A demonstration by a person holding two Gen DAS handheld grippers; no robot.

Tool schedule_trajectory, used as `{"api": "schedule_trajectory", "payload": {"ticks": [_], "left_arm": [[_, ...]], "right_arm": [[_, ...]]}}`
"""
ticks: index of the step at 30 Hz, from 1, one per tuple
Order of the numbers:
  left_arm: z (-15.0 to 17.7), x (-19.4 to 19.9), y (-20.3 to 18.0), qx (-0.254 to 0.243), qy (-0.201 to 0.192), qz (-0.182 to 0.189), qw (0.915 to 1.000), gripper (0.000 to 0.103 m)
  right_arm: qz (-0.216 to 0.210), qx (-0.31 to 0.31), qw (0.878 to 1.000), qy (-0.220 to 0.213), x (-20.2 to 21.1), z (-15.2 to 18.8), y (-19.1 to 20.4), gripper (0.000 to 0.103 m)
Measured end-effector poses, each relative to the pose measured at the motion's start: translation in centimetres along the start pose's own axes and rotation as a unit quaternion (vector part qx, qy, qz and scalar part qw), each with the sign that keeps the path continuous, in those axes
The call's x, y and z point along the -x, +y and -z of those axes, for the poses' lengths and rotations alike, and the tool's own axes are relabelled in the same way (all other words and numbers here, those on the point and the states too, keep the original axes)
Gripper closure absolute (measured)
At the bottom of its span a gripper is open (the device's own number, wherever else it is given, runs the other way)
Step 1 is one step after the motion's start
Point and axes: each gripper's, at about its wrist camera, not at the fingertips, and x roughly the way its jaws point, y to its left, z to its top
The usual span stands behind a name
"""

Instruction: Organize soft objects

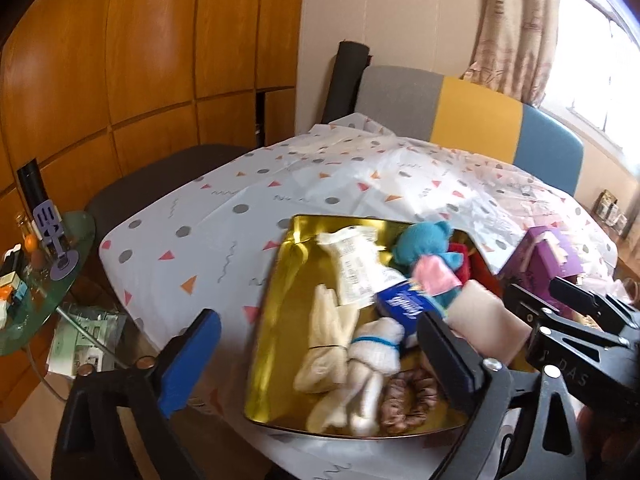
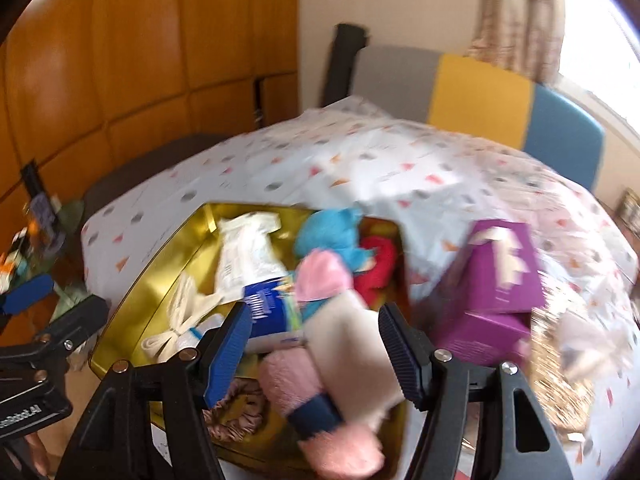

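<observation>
A gold tin tray (image 1: 280, 320) (image 2: 160, 260) lies on the patterned tablecloth and holds several soft things. Among them are a blue teddy (image 1: 424, 246) (image 2: 328, 232), a red cloth (image 2: 376, 264), a white packet (image 1: 360, 268), cream socks (image 1: 326, 344), a white rolled towel (image 1: 376, 344), a brown scrunchie (image 1: 408, 404), a cream folded cloth (image 2: 352, 344) and a pink fluffy sock (image 2: 304, 392). My left gripper (image 1: 320, 356) stands wide open above the tray's near side. My right gripper (image 2: 314, 352) hangs open over the cream cloth and pink sock, its pads clear of both.
A purple box (image 1: 548, 260) (image 2: 500, 272) stands right of the tray on the tablecloth (image 1: 240, 208). A grey, yellow and blue chair back (image 1: 472, 120) rises behind the table. A glass side table (image 1: 40, 280) with small items is at the left.
</observation>
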Motion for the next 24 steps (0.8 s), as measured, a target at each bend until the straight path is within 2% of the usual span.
{"api": "schedule_trajectory", "payload": {"ticks": [3,6,8,12,24], "left_arm": [[0.1,0.5,-1.9,-0.014,-0.006,0.007,0.9999,0.000],[0.5,0.4,-3.9,-0.029,0.002,0.034,0.9990,0.000],[0.8,0.3,-5.3,-0.046,0.009,0.035,0.9983,0.000],[1.8,0.5,-7.2,-0.073,0.009,0.031,0.9968,0.000],[2.0,1.4,-7.8,-0.073,-0.014,0.008,0.9972,0.000]], "right_arm": [[0.043,-0.023,0.999,-0.014,1.5,0.9,-1.4,0.036],[0.072,-0.059,0.996,-0.016,2.3,1.8,-3.4,0.036],[0.086,-0.070,0.994,-0.017,2.7,2.4,-4.4,0.036],[0.104,-0.086,0.991,-0.016,3.4,3.6,-6.4,0.036],[0.115,-0.118,0.986,-0.027,4.7,4.9,-8.7,0.036]]}}
